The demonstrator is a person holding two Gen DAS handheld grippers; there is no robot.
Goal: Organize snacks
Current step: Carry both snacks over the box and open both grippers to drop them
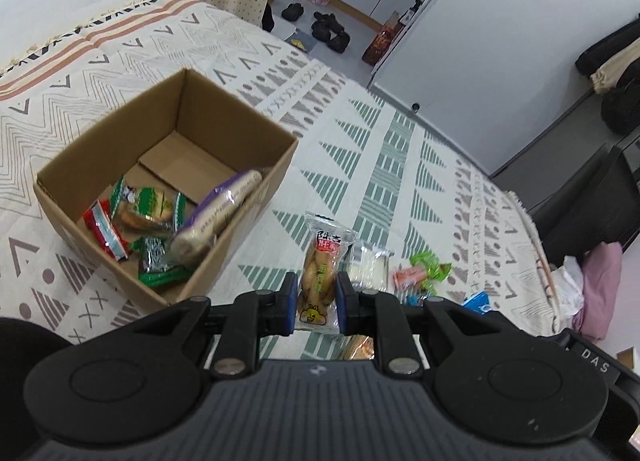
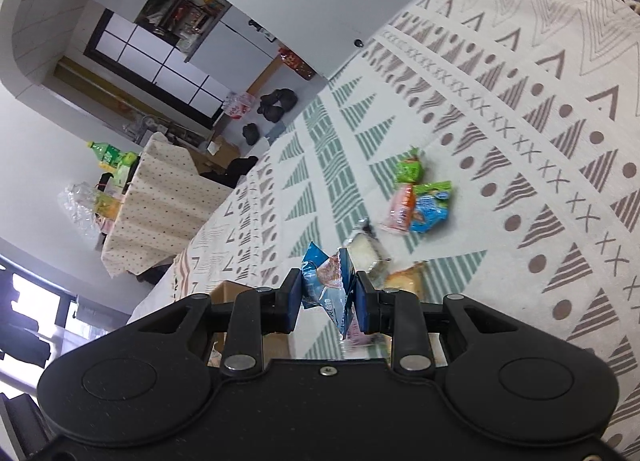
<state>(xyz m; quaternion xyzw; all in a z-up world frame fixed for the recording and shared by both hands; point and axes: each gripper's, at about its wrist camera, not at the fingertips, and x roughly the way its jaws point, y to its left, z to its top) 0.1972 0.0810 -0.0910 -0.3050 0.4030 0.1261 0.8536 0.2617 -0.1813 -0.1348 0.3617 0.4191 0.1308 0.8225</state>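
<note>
My left gripper is shut on a clear packet of yellow-brown snack with a red label, held just right of the open cardboard box. The box holds several snacks, among them a long purple-wrapped roll and green packets. My right gripper is shut on a blue snack packet, held above the patterned bedspread. Loose snacks lie on the bed: a white packet, green, pink and blue packets and a yellow cake.
The patterned bedspread covers the bed. Its edge drops to the floor at the right in the left wrist view, by a white wall. A dotted-cloth table with bottles and black bags stand beyond the bed.
</note>
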